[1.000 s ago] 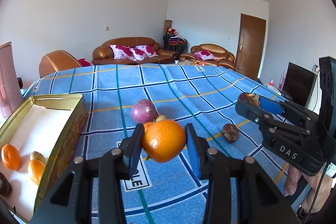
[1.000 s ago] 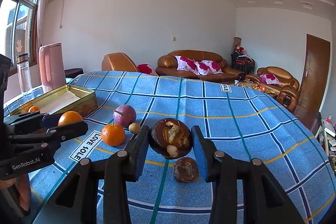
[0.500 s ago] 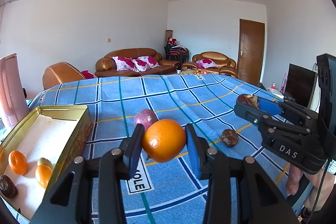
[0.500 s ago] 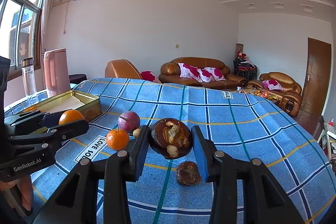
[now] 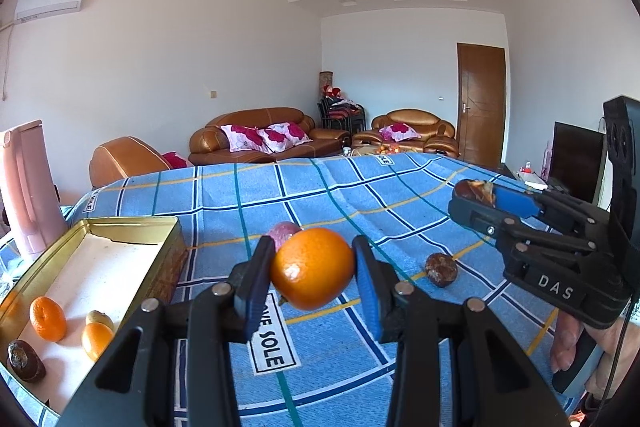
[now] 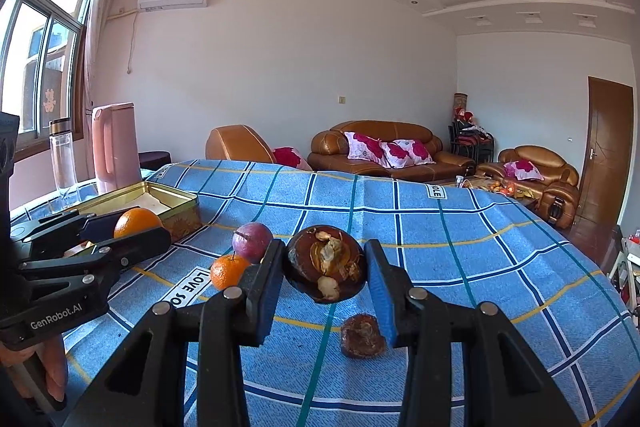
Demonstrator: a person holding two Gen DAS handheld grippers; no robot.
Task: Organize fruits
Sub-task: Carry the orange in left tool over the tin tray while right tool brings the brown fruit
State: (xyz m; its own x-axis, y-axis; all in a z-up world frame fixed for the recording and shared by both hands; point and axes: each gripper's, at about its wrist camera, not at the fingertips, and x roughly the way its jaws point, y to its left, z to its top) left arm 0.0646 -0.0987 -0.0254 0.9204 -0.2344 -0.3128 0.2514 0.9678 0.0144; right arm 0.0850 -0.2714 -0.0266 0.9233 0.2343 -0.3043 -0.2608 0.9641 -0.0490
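orange (image 5: 313, 268): round, no marked long axis, its small navel scar turned toward the camera and low on the left; pinched between the blue pads of the left claw (image 5: 312, 277) and held clear of the table (image 5: 320, 195), which is covered by a blue checked cloth. seen from the right wrist view, the same fruit sits at the tip of the left claw, in front of the near corner of the tin.

dark brown fruit (image 6: 325, 264): roundish, slightly wider than tall, its torn face with pale flesh turned toward the camera; pinched by the right claw (image 6: 325, 267) and lifted off the cloth.

loose fruit on the cloth: a purple fruit (image 6: 252, 241) with a short stem pointing up and left; a small orange (image 6: 229, 271) just beside and in front of it, stem up; a wrinkled brown fruit (image 6: 362, 336) lying below the right claw, near its right finger.

gold tin (image 5: 132, 223): open, rectangular, long axis running away from the viewer, at the left side of the table. it holds two small oranges (image 5: 48, 319), a small yellowish fruit (image 5: 100, 319) between them, and a dark brown one (image 5: 26, 361) at the near end.

beyond the tin: a pink jug (image 6: 114, 147) and a clear bottle (image 6: 64, 157), both upright.
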